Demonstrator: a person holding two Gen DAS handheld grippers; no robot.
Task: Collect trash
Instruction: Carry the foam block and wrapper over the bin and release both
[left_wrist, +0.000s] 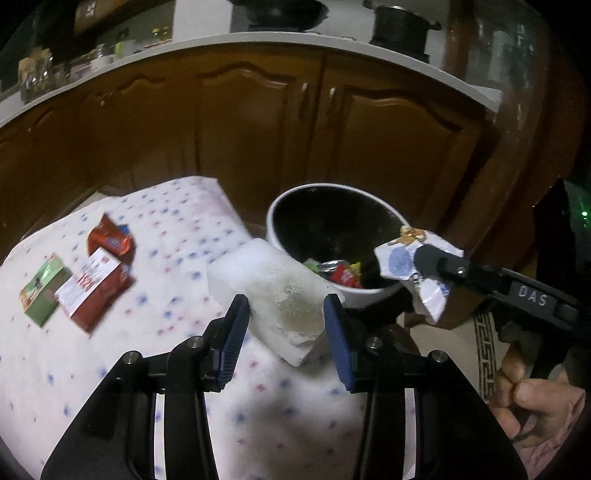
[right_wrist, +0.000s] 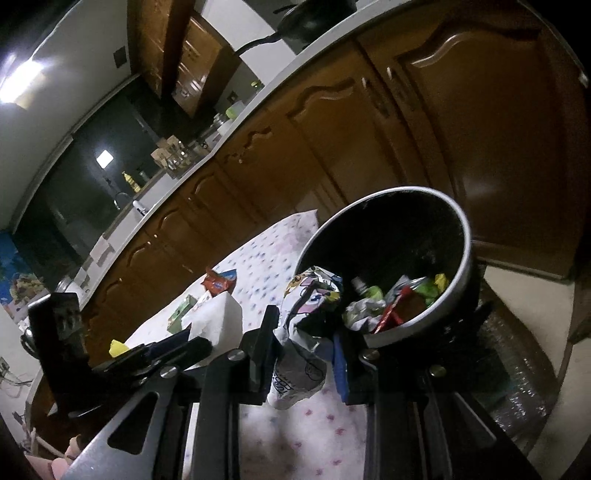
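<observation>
My left gripper (left_wrist: 286, 314) is shut on a white foam block (left_wrist: 269, 295) and holds it above the table, just left of the white trash bin (left_wrist: 354, 295). The block also shows in the right wrist view (right_wrist: 218, 317). My right gripper (right_wrist: 303, 332) is shut on a crumpled white cartoon wrapper (right_wrist: 306, 314) and holds it at the bin's near rim (right_wrist: 461, 288). In the left wrist view this wrapper (left_wrist: 402, 262) hangs over the bin's right edge. The bin holds several crumpled wrappers (right_wrist: 399, 299).
On the dotted tablecloth (left_wrist: 147, 369) lie a red pouch (left_wrist: 110, 240), a red-and-white box (left_wrist: 96, 288) and a green box (left_wrist: 44, 291). Wooden cabinets (left_wrist: 258, 122) stand behind. A patterned rug (left_wrist: 484, 354) lies at the right.
</observation>
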